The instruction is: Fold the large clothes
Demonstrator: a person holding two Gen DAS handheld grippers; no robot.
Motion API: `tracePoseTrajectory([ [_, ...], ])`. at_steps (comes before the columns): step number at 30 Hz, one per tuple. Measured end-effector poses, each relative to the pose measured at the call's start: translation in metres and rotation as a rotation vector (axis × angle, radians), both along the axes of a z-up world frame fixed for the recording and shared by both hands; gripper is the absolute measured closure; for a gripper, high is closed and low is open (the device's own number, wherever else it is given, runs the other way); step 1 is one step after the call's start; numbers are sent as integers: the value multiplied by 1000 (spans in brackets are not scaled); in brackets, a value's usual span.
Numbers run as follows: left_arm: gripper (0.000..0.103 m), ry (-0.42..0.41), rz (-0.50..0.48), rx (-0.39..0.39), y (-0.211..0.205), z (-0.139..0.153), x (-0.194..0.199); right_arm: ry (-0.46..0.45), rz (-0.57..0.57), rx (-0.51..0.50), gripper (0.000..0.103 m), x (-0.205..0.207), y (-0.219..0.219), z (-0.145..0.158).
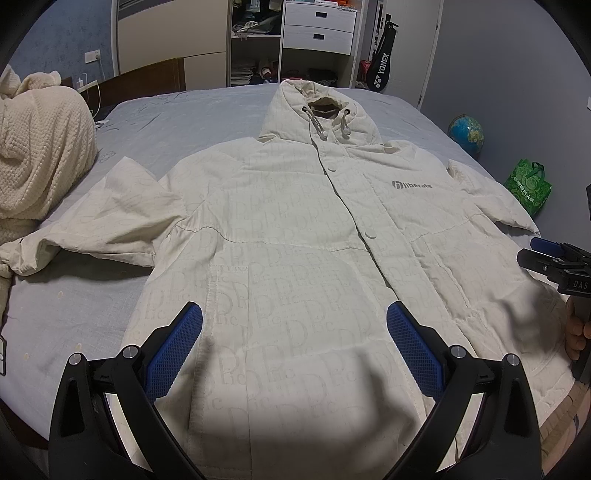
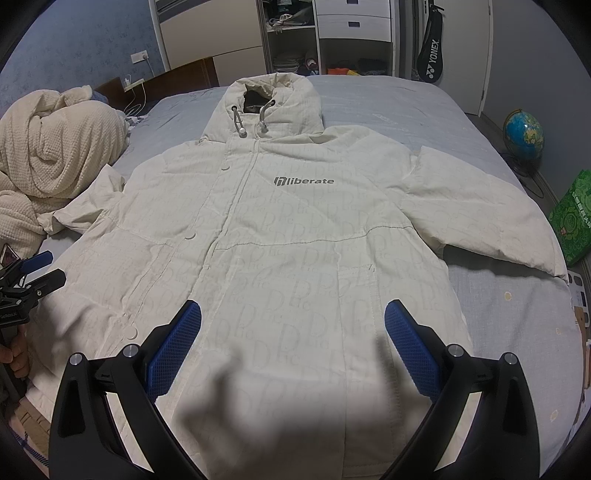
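A cream hooded jacket [image 1: 295, 229] [image 2: 280, 229] with a grey "liberate" logo lies flat and face up on the bed, hood at the far end, both sleeves spread out. My left gripper [image 1: 293, 317] hovers open over the jacket's lower left half with nothing between its blue pads. Over the lower right half my right gripper [image 2: 293, 317] is open too. In the left wrist view the right gripper [image 1: 546, 254] shows at the right edge; in the right wrist view the left gripper [image 2: 37, 269] shows at the left edge.
A grey-blue bed sheet [image 1: 192, 110] lies under the jacket. A bunched cream knit blanket [image 1: 40, 147] [image 2: 55, 155] sits at the bed's left. A globe [image 2: 522, 134] and a green bag [image 2: 572, 218] stand on the floor to the right. Shelves and drawers [image 1: 317, 29] are beyond.
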State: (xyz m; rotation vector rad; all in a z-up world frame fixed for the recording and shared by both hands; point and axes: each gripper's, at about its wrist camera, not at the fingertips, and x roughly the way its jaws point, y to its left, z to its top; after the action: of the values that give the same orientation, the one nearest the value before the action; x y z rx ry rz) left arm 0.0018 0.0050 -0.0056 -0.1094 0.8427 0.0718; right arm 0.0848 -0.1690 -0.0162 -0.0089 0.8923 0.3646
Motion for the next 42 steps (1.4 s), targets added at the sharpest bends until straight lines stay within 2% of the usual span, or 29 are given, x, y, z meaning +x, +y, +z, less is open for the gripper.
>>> tracePoseTrajectory([
  [32, 7, 12, 2, 1, 2, -7, -1, 2, -1, 6, 8, 1, -1, 1],
  [37, 7, 34, 14, -4, 4, -8, 3, 40, -15, 88, 8, 7, -13, -1],
  [42, 7, 104, 60, -48, 20, -11, 13, 82, -103, 171, 8, 24, -56, 3],
])
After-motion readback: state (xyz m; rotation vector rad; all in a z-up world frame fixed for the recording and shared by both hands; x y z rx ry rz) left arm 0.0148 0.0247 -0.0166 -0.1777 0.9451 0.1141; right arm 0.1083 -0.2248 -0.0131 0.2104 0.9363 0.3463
